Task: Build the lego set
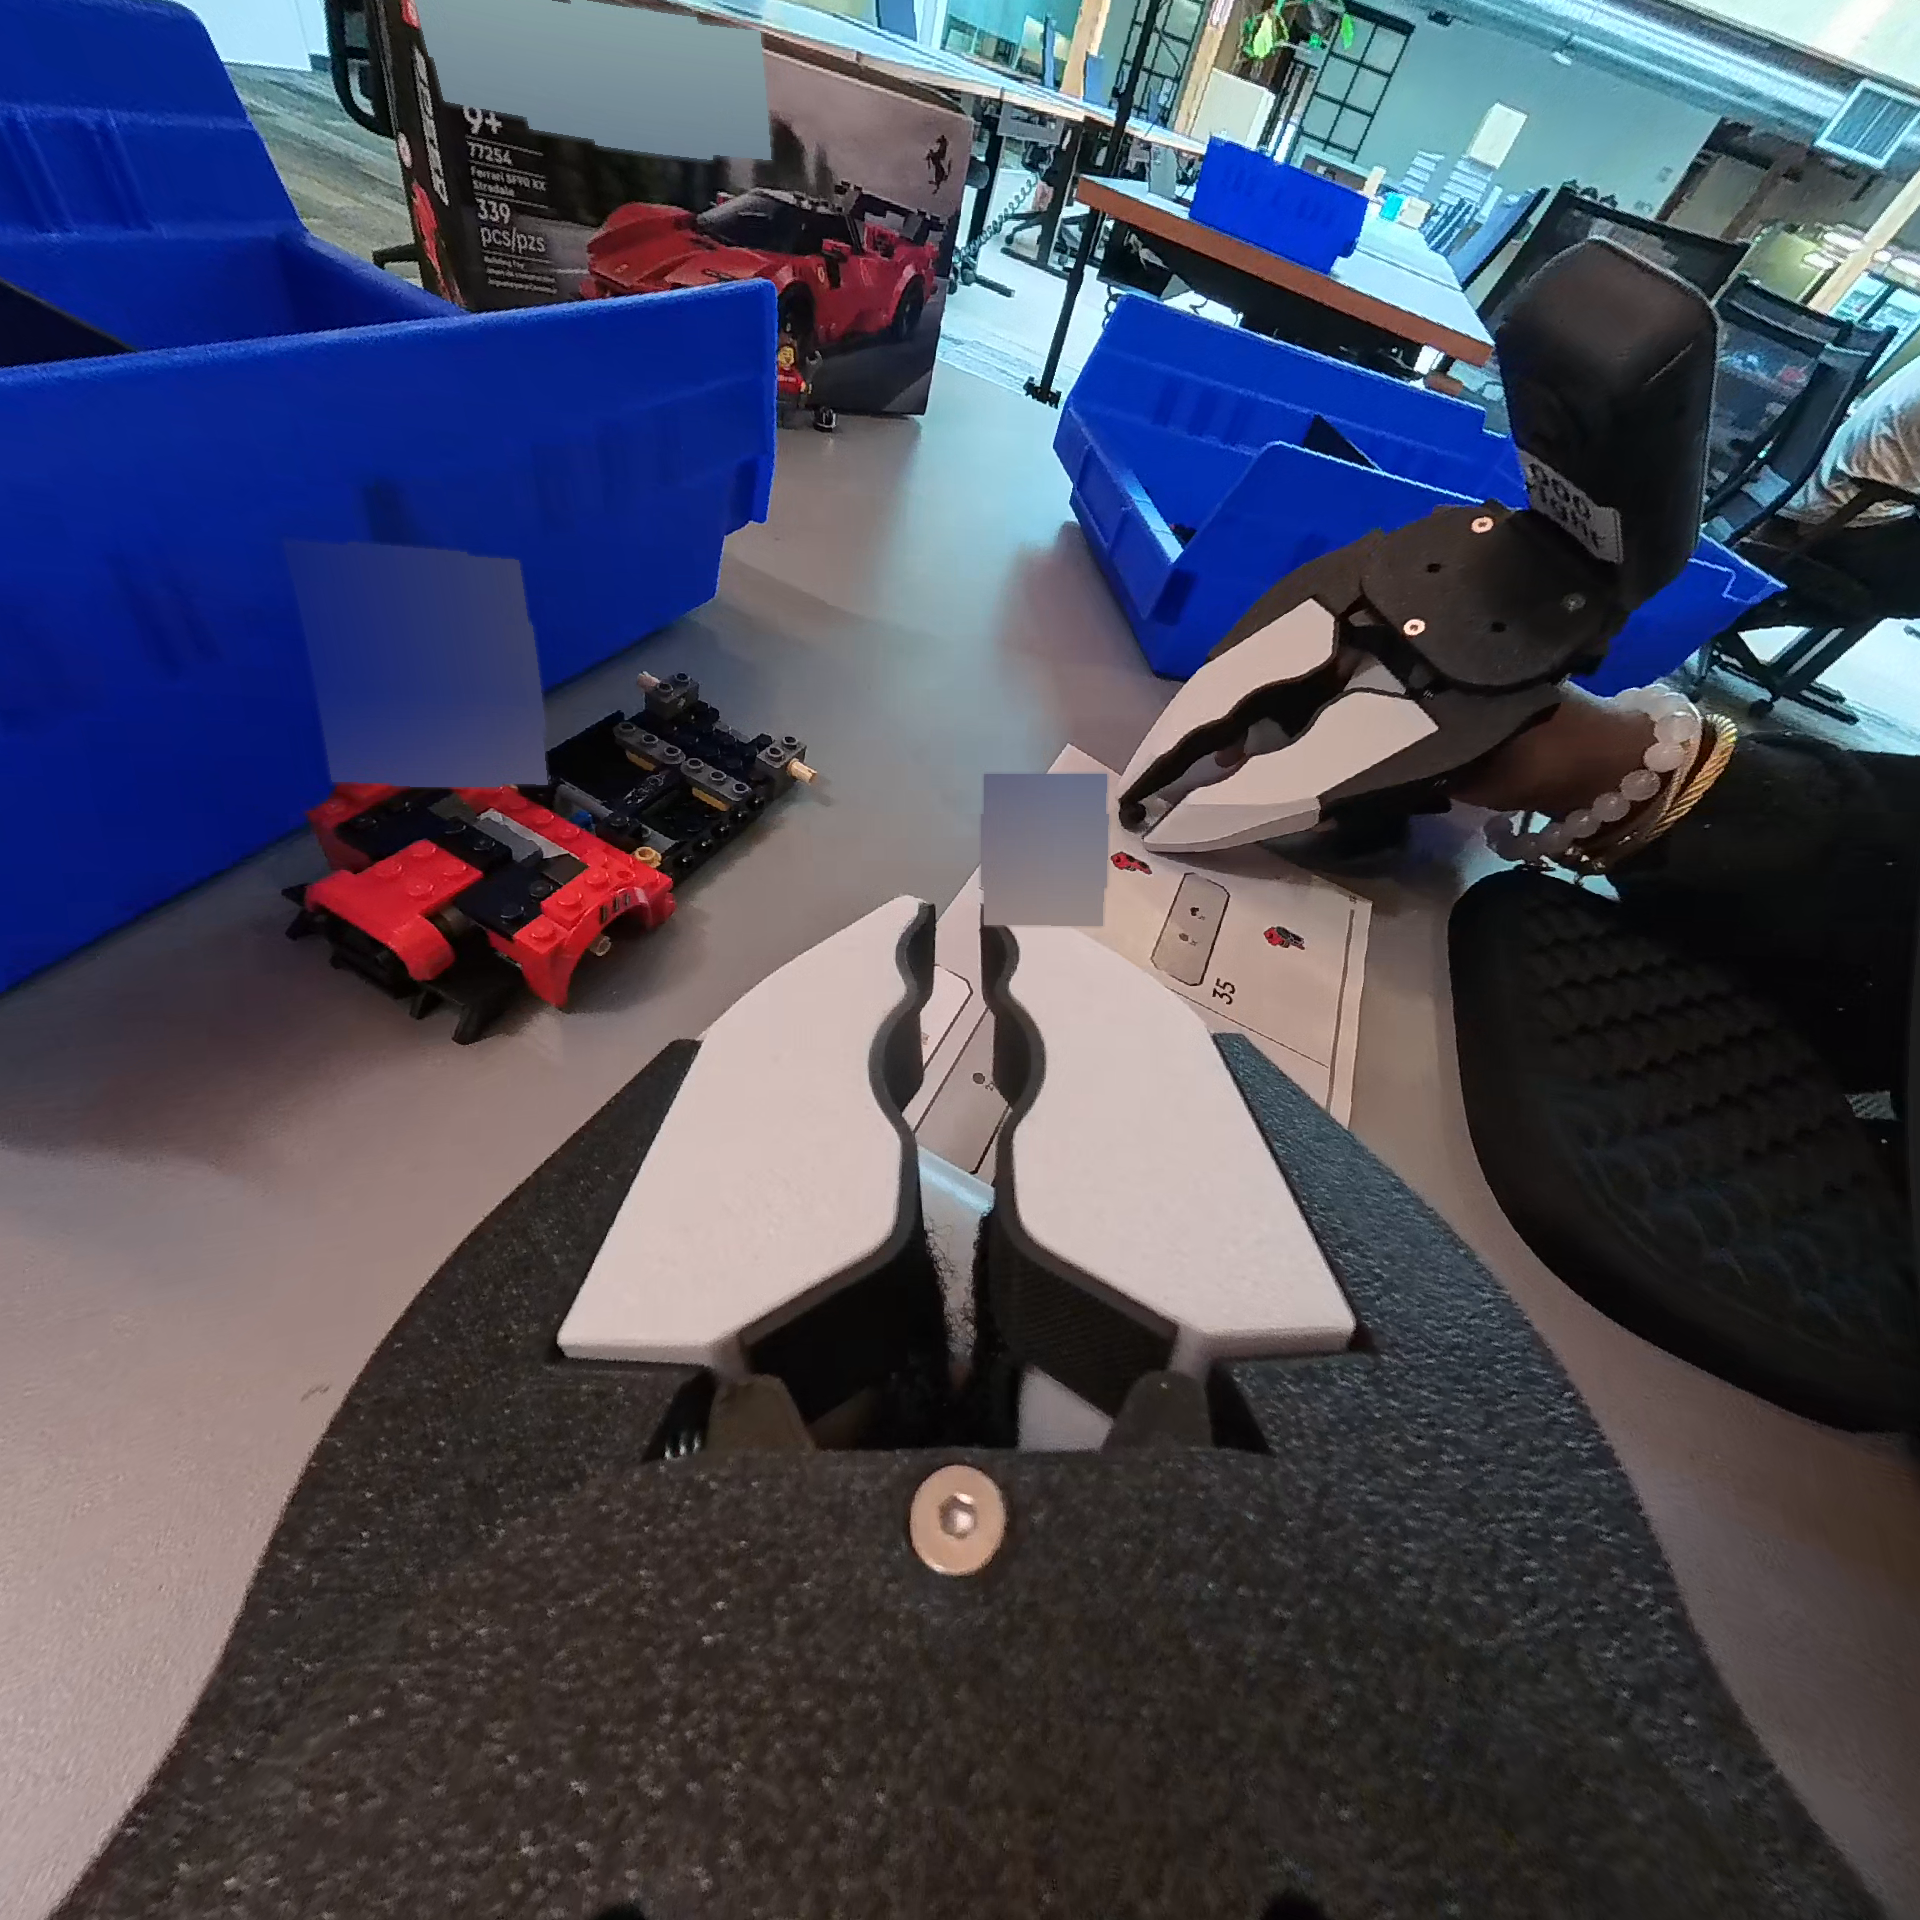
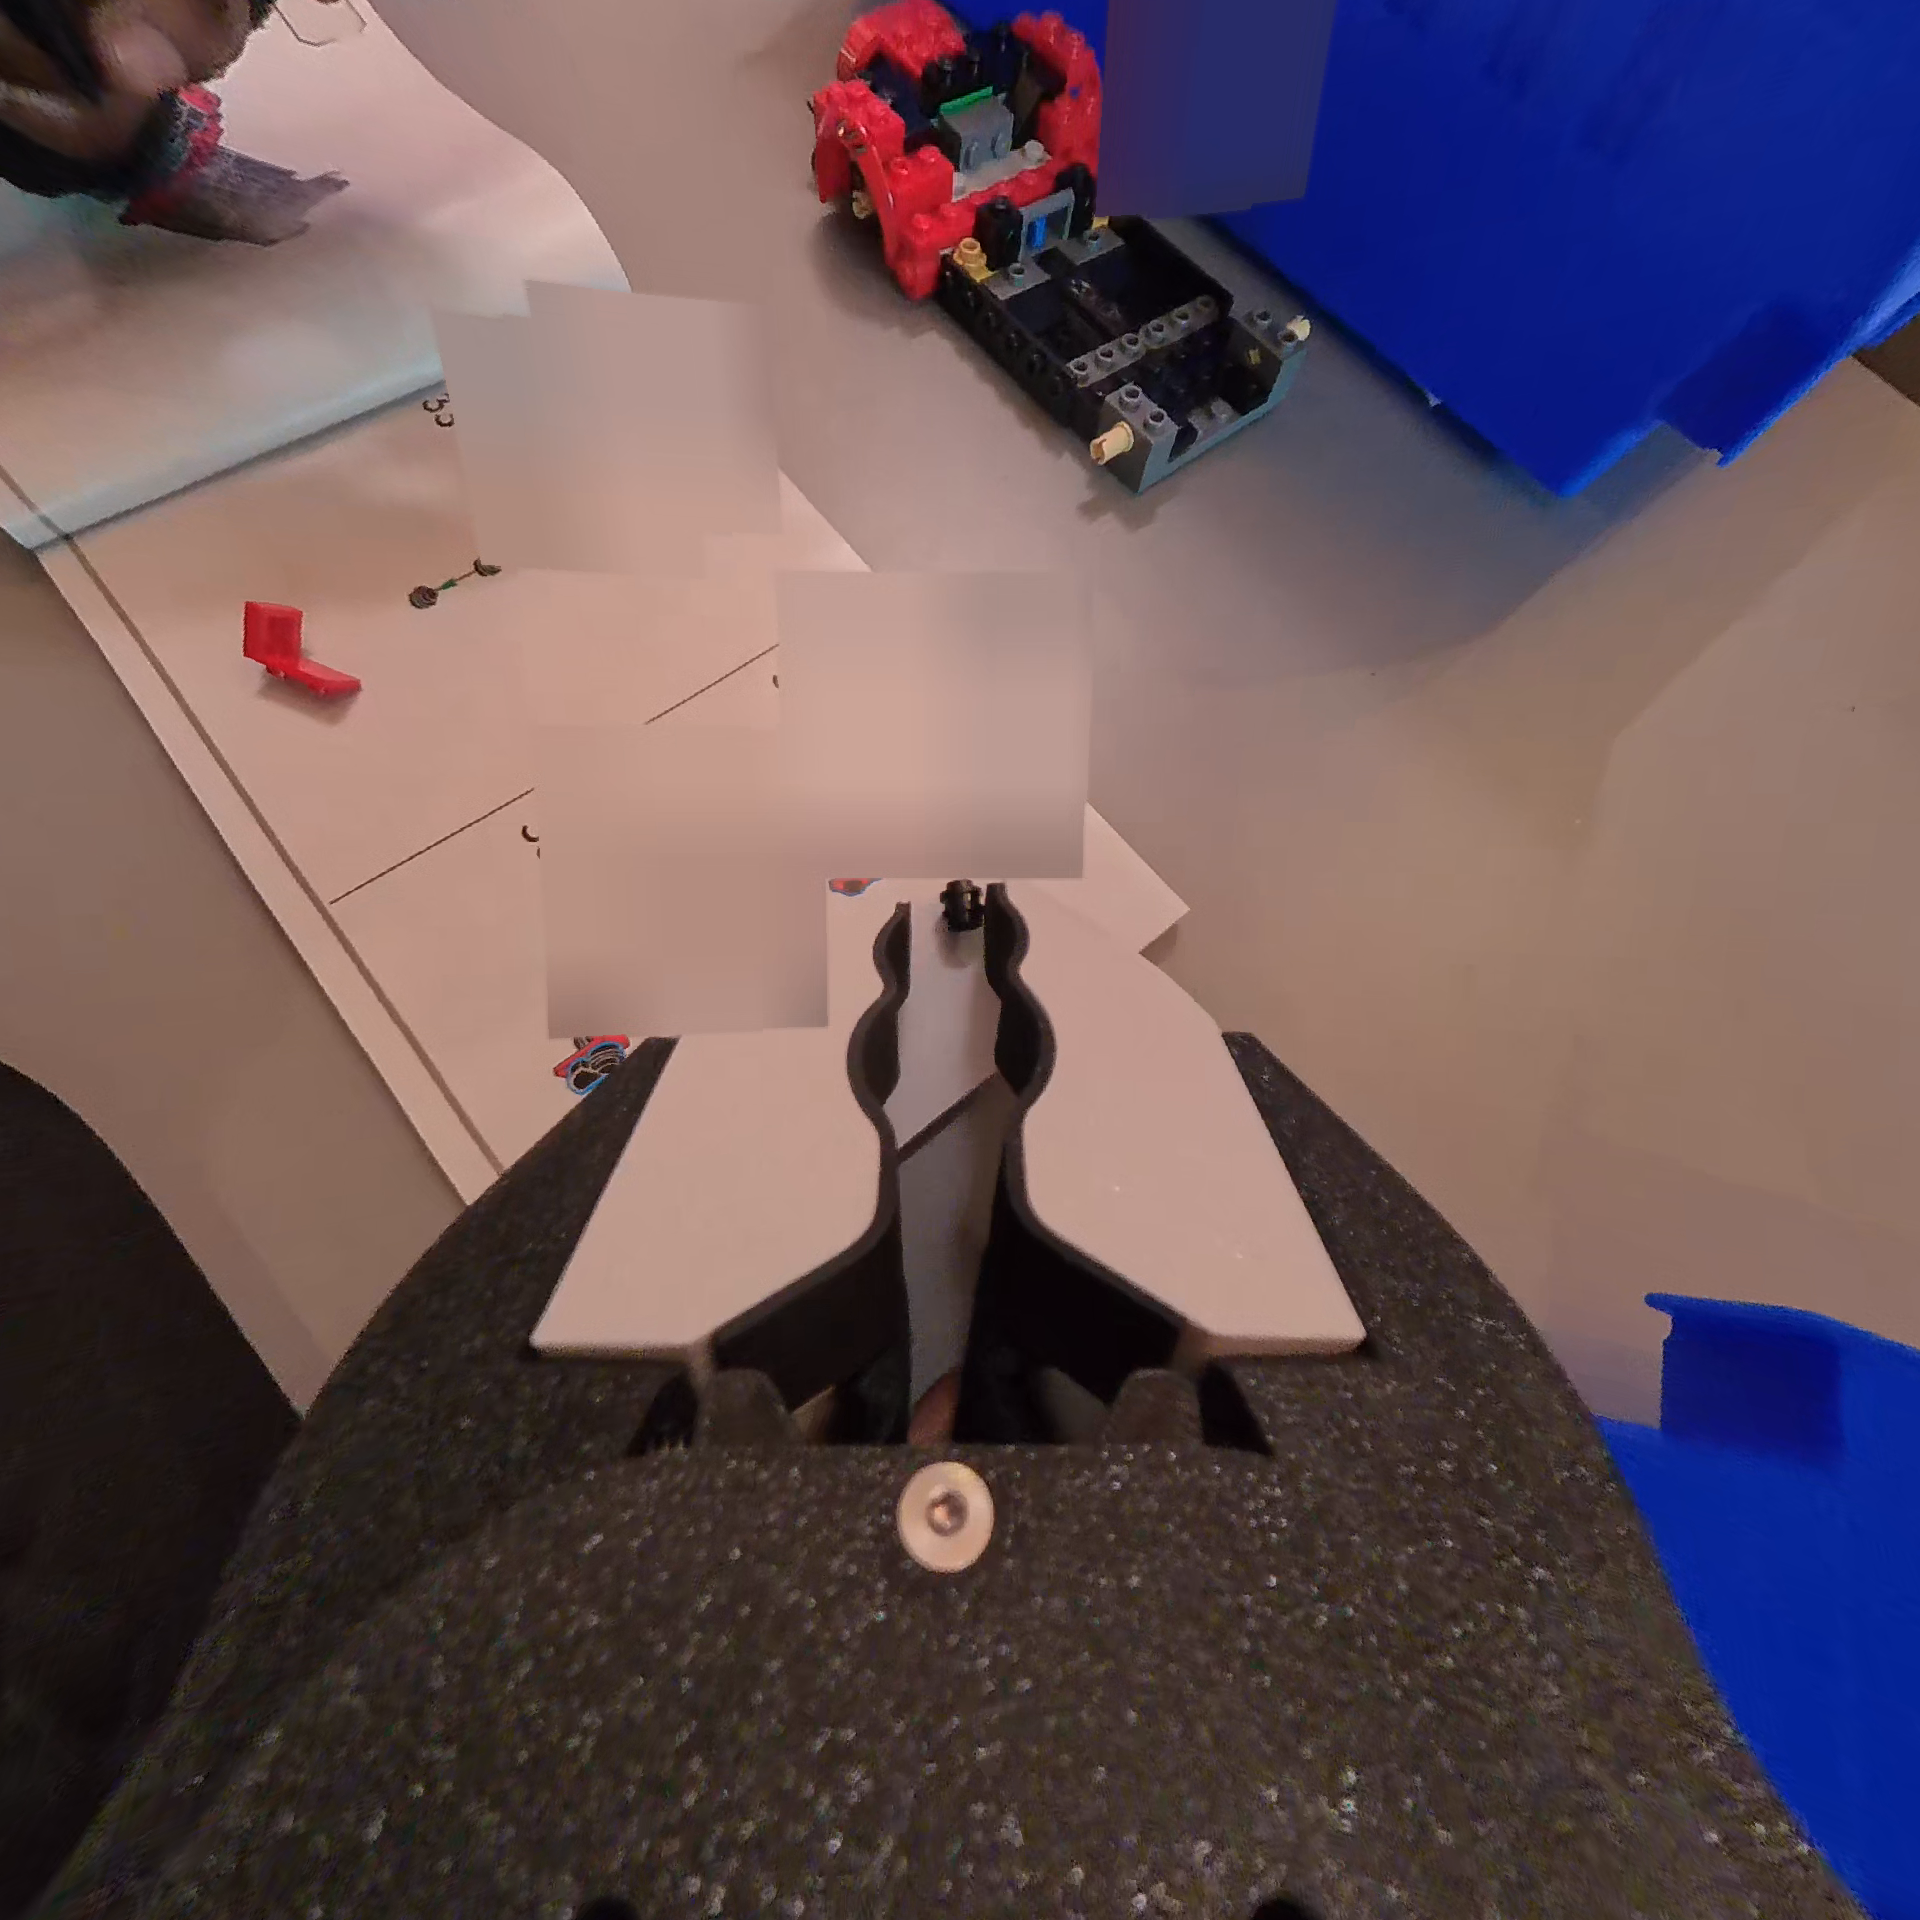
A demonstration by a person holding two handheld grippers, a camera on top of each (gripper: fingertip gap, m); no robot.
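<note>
From your left wrist camera, your left gripper (image 1: 954, 925) hangs over the grey table (image 1: 208, 1195) with its jaws close together but a narrow gap left between the tips, and nothing in them. Its tips point at the open instruction booklet (image 1: 1278, 987). To the left the half-built red and black car (image 1: 520, 862) lies on the table, just beside the front wall of a big blue bin (image 1: 364, 436). Behind that bin stands the set's box (image 1: 707, 239). A second blue bin (image 1: 1247, 499) sits further right. Your right gripper (image 1: 1138, 816) comes in from the right with its tips down at the booklet's far page; from here you cannot tell whether it grips anything.

From your right wrist camera, your right gripper (image 2: 948, 914) shows its jaws slightly parted over the booklet (image 2: 343, 810). A small black piece (image 2: 961, 902) sits at the tips, touching the right finger (image 2: 1122, 1164) while the left one stands clear, so you cannot tell whether it is actually pinched. A small red piece (image 2: 291, 649) lies loose on the page to the left. The car (image 2: 1039, 229) rests beyond, beside the blue bin (image 2: 1610, 208).
</note>
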